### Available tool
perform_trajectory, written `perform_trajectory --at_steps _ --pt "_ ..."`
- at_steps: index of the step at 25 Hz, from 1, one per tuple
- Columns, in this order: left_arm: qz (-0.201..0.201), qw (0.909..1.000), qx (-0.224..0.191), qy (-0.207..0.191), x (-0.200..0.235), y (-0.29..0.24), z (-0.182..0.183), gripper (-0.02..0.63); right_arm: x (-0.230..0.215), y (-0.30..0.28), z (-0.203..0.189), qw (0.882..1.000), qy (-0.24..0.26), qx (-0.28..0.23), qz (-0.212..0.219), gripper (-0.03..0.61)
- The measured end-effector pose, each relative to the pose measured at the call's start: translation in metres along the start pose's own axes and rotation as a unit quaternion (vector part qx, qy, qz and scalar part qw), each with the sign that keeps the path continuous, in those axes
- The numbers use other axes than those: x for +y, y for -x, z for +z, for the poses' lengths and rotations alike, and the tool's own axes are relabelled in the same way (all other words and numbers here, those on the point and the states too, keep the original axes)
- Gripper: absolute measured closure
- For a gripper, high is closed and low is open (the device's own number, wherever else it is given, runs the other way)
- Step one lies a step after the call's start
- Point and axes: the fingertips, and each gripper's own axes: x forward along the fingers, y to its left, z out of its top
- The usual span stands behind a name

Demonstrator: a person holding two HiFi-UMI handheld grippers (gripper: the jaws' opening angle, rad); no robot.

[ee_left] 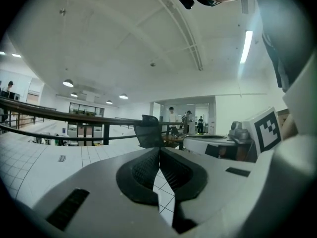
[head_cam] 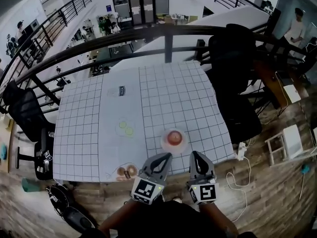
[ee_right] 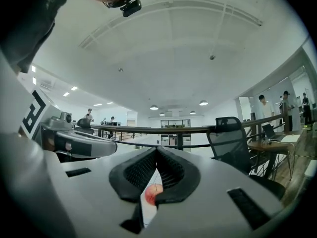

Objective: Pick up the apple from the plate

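Table [head_cam: 163,98], under a white gridded cloth:
- A small plate [head_cam: 164,144] is sitting near the front edge, right of centre, and the apple [head_cam: 174,138], red, is resting on it.
- A dish with green slices [head_cam: 126,128] is lying left of it, well apart.
- Two brown round pieces [head_cam: 127,171] are lying at the front edge.
- A small label [head_cam: 120,89] is lying farther back.

Surroundings: black chairs are standing at the left [head_cam: 27,110] and right [head_cam: 235,73], and a dark railing [head_cam: 148,33] is running behind.

Path: nothing is standing between the claws and the apple.

Left gripper [head_cam: 167,156]: its jaws are meeting at the tips, gripping nothing, and hanging just short of the plate.

Right gripper [head_cam: 195,154]: its jaws are likewise pressing together, empty. In its own view the apple is showing through the slit below the pads [ee_right: 171,175].
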Motion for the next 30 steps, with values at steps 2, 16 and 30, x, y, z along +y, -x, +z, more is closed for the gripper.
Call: perform_trajectory --at_steps 2,16,30 --pt "-0.009 1.0000 0.003 0.003 0.007 -0.006 -0.002 0.591 -0.003 -0.010 -0.002 1.000 0.004 0.004 -0.008 0.555" --pt "-0.026 0.9993 0.024 -0.009 0.042 -0.044 -0.020 0.592 -0.022 -0.051 -0.006 0.999 0.031 0.012 -0.009 0.555" --pt "0.058 0.9966 0.050 0.029 0.064 -0.075 -0.046 0.591 -0.038 -0.089 -0.013 0.997 0.025 0.008 0.079 0.554"
